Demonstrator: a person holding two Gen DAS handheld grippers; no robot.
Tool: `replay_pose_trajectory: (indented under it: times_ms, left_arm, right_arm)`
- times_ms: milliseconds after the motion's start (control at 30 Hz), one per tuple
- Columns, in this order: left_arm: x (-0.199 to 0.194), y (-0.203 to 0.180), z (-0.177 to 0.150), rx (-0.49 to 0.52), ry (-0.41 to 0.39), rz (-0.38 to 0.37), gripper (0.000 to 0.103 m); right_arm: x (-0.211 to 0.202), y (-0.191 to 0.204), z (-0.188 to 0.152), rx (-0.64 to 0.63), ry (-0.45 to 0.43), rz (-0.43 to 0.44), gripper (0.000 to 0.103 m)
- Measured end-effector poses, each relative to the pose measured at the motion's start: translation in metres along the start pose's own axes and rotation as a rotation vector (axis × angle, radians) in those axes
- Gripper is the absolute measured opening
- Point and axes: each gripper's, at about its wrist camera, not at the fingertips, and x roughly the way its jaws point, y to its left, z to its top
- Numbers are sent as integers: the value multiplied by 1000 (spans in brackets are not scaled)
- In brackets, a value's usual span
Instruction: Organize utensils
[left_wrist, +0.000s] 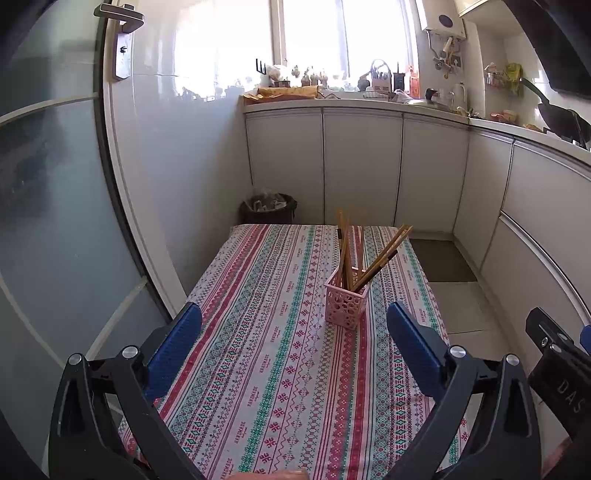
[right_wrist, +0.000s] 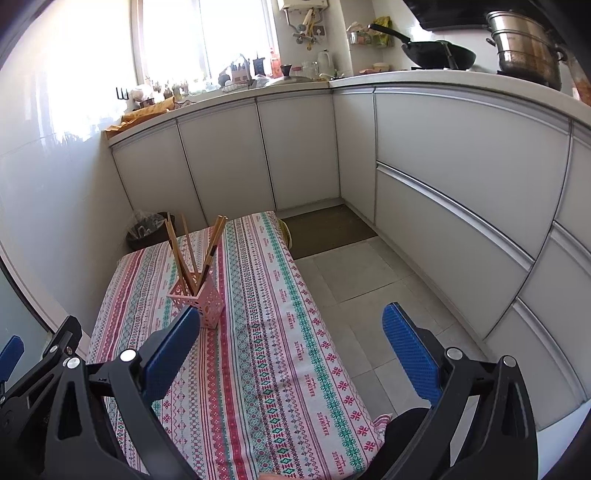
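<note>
A pink perforated holder (left_wrist: 346, 304) stands upright on the patterned tablecloth (left_wrist: 266, 332), right of the table's middle. Several wooden chopsticks (left_wrist: 349, 251) stand in it and lean apart. The holder also shows in the right wrist view (right_wrist: 201, 297), with the chopsticks (right_wrist: 192, 251) in it. My left gripper (left_wrist: 294, 317) is open and empty, held above the near part of the table, short of the holder. My right gripper (right_wrist: 290, 321) is open and empty, over the table's right edge, with the holder just beyond its left finger (right_wrist: 173, 350).
White cabinets (left_wrist: 362, 166) run along the back and right under a cluttered counter (right_wrist: 288, 79). A dark bin (left_wrist: 268, 208) stands behind the table's far left corner. A glass door (left_wrist: 55, 184) is on the left. A brown floor mat (right_wrist: 325, 230) lies beyond the table.
</note>
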Motion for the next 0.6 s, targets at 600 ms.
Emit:
replay_pose_trajectory:
  times_ms: [600]
  left_arm:
    - [-13, 2, 3, 3, -61, -20, 96]
  right_arm:
    - [-1, -1, 0, 3, 7, 8, 96]
